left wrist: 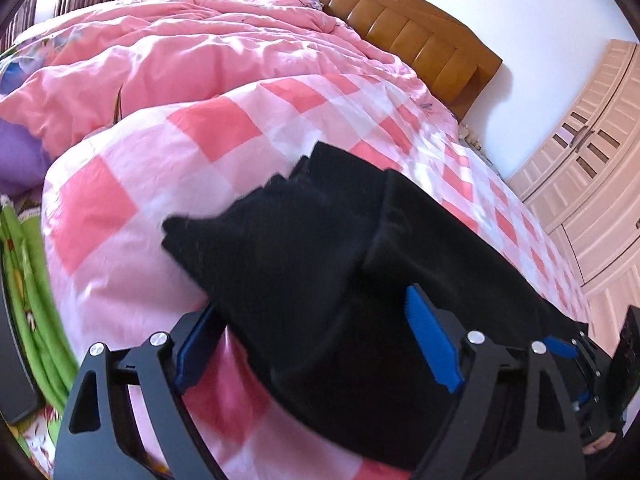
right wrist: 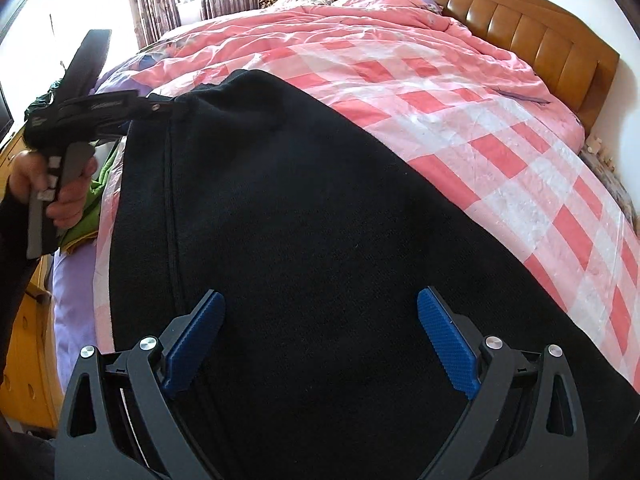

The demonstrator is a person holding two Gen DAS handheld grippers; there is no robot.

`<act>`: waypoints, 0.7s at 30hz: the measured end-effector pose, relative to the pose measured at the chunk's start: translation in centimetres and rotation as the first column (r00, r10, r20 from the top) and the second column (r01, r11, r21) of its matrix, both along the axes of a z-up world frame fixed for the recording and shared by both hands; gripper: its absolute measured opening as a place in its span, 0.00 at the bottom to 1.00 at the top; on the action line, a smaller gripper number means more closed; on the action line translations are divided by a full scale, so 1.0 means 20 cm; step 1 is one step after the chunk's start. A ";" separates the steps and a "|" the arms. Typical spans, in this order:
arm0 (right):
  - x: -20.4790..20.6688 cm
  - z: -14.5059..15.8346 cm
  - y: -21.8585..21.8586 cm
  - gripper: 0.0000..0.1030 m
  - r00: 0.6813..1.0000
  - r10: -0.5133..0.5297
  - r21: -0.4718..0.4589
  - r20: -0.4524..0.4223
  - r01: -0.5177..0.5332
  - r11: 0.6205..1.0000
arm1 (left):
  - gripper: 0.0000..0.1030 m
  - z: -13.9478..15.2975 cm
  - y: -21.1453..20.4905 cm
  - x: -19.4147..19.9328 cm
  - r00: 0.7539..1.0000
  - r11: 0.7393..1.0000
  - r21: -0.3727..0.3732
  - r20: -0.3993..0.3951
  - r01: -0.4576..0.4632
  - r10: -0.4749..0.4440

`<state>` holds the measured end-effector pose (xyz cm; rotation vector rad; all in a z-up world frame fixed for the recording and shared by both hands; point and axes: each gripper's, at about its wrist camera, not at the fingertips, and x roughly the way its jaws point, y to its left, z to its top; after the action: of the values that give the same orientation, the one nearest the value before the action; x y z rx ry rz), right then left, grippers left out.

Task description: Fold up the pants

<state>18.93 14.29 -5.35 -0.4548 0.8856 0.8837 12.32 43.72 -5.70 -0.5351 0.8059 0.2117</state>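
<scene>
Black pants (right wrist: 320,208) lie spread across a pink checked bedspread (right wrist: 500,168), a wooden headboard (right wrist: 520,28) behind; the cloth looks soft, thick and limp, likely to sag and drag rather than slide, so you would do best to pinch a hem or seam edge, not the flat middle. Your left gripper (left wrist: 316,344) stands wide, a raised fold of cloth between its blue pads (left wrist: 430,340), not clamped; your right gripper (right wrist: 320,344) gapes wide above the flat fabric, holding nothing; the far corner of the garment sits at the left gripper's tips in the right wrist view.
</scene>
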 end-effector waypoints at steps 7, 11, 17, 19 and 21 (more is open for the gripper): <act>0.00 0.00 0.00 0.91 1.000 -0.003 0.000 0.004 0.003 1.000 | 0.51 -0.02 0.04 0.07 0.999 0.999 -0.031 0.032 0.032 -0.031; 0.00 -0.01 0.01 0.92 1.000 -0.003 -0.006 0.011 0.003 1.000 | 0.31 0.05 -0.05 0.05 0.999 0.995 0.097 0.031 0.032 -0.036; 0.01 -0.01 0.00 0.93 1.000 -0.002 -0.005 -0.004 0.002 1.000 | 0.21 0.38 -0.37 -0.01 0.987 0.954 0.292 0.120 0.071 -0.110; 0.03 0.01 -0.03 0.87 0.999 -0.006 0.036 -0.032 0.008 0.999 | 0.21 0.49 -0.54 -0.02 0.976 0.927 0.357 0.137 0.113 -0.171; 0.05 0.09 -0.15 0.82 0.996 -0.065 0.107 -0.060 0.071 0.992 | 0.21 0.55 -0.77 -0.03 0.963 0.882 0.445 0.133 0.154 -0.235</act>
<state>19.83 11.26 -3.54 -0.3052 0.8941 0.8812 11.70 28.35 5.30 -0.0489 0.6019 0.1447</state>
